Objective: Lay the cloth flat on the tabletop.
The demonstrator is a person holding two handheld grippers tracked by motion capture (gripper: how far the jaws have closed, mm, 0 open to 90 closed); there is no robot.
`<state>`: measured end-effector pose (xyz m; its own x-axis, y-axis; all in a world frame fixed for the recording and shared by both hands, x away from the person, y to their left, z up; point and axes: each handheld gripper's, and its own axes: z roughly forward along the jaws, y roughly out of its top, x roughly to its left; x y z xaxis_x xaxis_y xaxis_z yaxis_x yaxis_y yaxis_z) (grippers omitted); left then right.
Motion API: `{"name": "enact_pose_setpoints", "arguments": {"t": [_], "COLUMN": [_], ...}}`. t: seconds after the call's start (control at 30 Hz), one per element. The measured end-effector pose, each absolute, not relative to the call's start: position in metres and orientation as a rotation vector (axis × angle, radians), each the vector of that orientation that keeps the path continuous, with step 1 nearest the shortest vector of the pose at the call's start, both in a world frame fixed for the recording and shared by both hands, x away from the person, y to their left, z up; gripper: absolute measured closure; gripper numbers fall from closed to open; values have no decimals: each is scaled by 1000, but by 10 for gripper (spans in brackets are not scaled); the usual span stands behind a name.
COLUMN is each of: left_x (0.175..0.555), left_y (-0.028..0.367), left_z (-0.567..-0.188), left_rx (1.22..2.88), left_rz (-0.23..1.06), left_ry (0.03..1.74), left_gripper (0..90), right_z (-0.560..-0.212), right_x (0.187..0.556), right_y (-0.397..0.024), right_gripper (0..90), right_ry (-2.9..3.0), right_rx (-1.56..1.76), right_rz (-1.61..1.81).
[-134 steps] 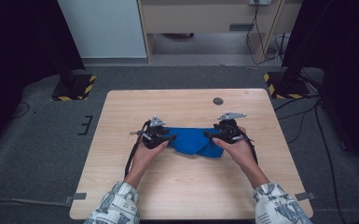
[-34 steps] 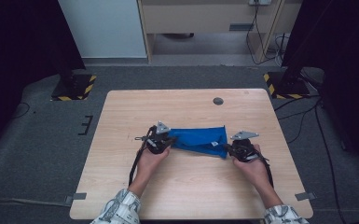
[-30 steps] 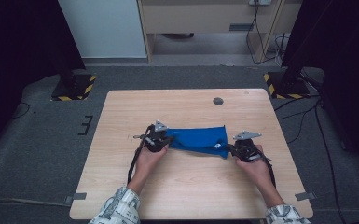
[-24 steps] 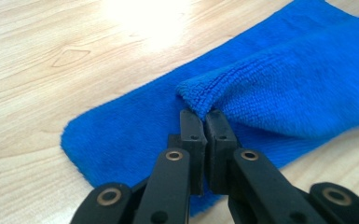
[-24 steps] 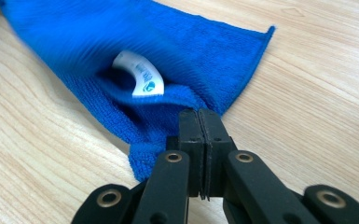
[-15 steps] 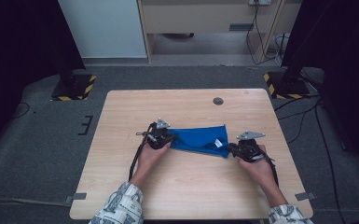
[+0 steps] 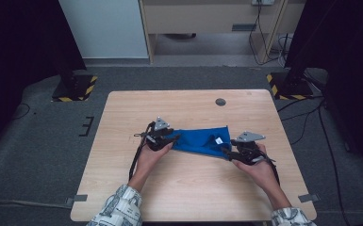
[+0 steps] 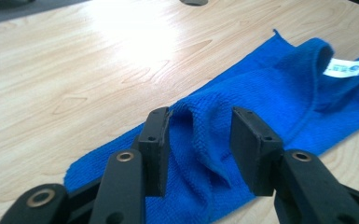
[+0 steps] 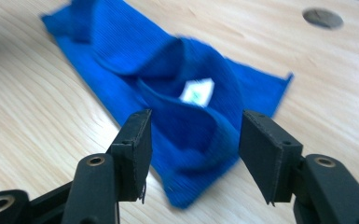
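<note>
The counter (image 7: 184, 188) is seen as pale wood w/ visible grain, smooth, a soft glare picked up near the far edge. The cloth (image 8: 261, 112) is shown as blue fabric, matt, fine-ribbed weave, w/ a small white label (image 8: 345, 68) sewn on. Left gripper (image 8: 200, 140) & right gripper (image 9: 193, 149) are made of black plastic, matt, w/ brass-coloured metal rivets. The floor (image 7: 37, 132) is covered in dark grey carpet, rough.

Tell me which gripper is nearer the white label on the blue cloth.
Right. The right gripper sits at the cloth's label end; the left gripper is at the opposite end.
</note>
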<state>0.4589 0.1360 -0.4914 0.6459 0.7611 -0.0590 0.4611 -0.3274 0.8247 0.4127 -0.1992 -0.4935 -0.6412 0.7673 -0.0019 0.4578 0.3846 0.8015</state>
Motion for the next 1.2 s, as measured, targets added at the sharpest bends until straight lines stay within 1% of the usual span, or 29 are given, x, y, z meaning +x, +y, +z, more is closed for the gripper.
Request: {"name": "enact_pose_setpoints", "arguments": {"t": [0.2, 0.27, 0.37, 0.53, 0.67, 0.73, 0.8, 0.87, 0.93, 0.97, 1.03, 1.07, 1.2], "left_x": [446, 445, 443, 441, 439, 439, 439, 439, 439, 439, 438, 437, 436], "left_y": [143, 146, 148, 147, 144, 143, 142, 141, 140, 139, 136, 135, 126], "left_z": [-484, -483, -484, -484, -483, -483, -484, -485, -486, -487, -488, -489, -494], "left_rx": [2018, 2009, 2011, 2003, 1998, 1997, 2000, 2011, 2027, 2038, 2069, 2087, 2123], "left_rz": [471, 471, 473, 453, 457, 460, 456, 457, 459, 453, 468, 466, 433], "left_ry": [930, 933, 932, 918, 888, 879, 874, 867, 854, 846, 833, 824, 797], "left_gripper": [587, 586, 581, 572, 539, 521, 506, 495, 496, 508, 582, 645, 674], "right_z": [-489, -490, -490, -493, -499, -503, -505, -505, -503, -501, -498, -494, -491], "right_x": [416, 419, 423, 433, 441, 444, 444, 442, 441, 440, 437, 435, 433], "right_y": [-179, -173, -164, -146, -139, -139, -141, -147, -153, -158, -167, -176, -186], "right_gripper": [654, 684, 672, 592, 605, 673, 785, 872, 881, 882, 882, 880, 879], "right_ry": [2313, 2326, 2339, 2369, 2399, 2424, 2442, 2427, 2408, 2396, 2366, 2342, 2319], "right_rx": [1002, 988, 979, 956, 946, 954, 955, 975, 999, 1011, 1040, 1060, 1081], "right_rz": [1151, 1136, 1119, 1074, 1012, 976, 935, 937, 959, 970, 1007, 1030, 1054]}}
